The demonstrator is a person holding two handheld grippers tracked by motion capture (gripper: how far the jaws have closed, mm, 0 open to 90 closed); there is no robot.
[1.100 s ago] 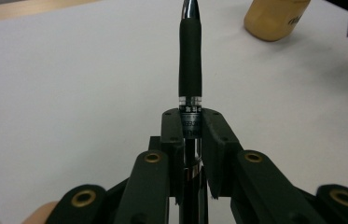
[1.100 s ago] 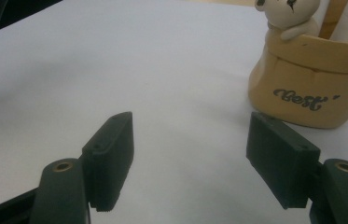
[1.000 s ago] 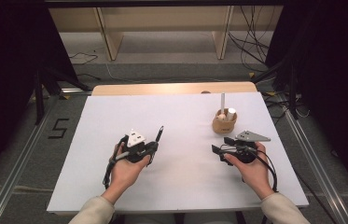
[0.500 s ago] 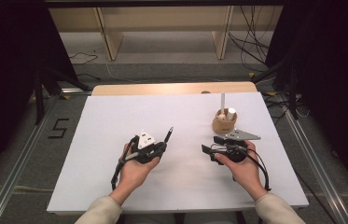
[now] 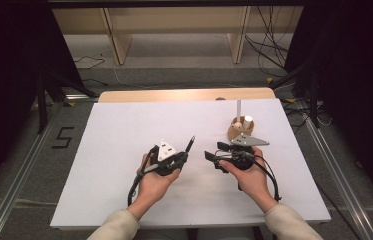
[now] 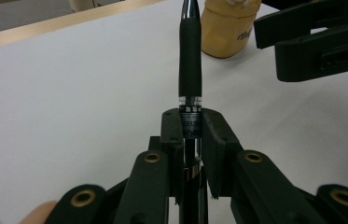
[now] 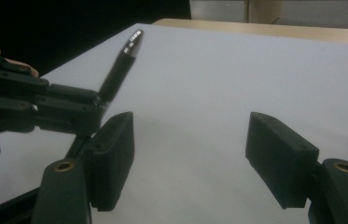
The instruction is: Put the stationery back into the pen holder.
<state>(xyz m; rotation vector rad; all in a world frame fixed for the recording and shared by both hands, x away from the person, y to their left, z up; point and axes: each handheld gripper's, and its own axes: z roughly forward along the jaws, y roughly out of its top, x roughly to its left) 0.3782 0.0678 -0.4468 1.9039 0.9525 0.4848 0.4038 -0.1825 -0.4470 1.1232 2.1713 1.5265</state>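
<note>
My left gripper [image 5: 181, 157] is shut on a black pen [image 5: 190, 144] just left of the table's middle. The pen sticks out past the jaws, pointing up and to the right. In the left gripper view the pen [image 6: 190, 65] stands straight between the two jaws of the left gripper [image 6: 191, 128]. My right gripper [image 5: 215, 152] faces left toward it, open and holding nothing, a short gap away. Seen from the right gripper [image 7: 192, 154], whose jaws stand wide apart, the pen [image 7: 119, 67] slants up out of the left gripper [image 7: 45, 109] at the left.
A tan cup [image 5: 239, 128] holding a white stick and a small white cylinder stands just behind the right gripper; it also sits near the right gripper's jaws [image 6: 318, 42] as the tan cup [image 6: 227, 23]. A white sheet [image 5: 124, 125] covers the table.
Both hands have drawn in toward the table's middle: the left gripper with the pen moved right, the right gripper moved left, so the gap between them is much smaller.
</note>
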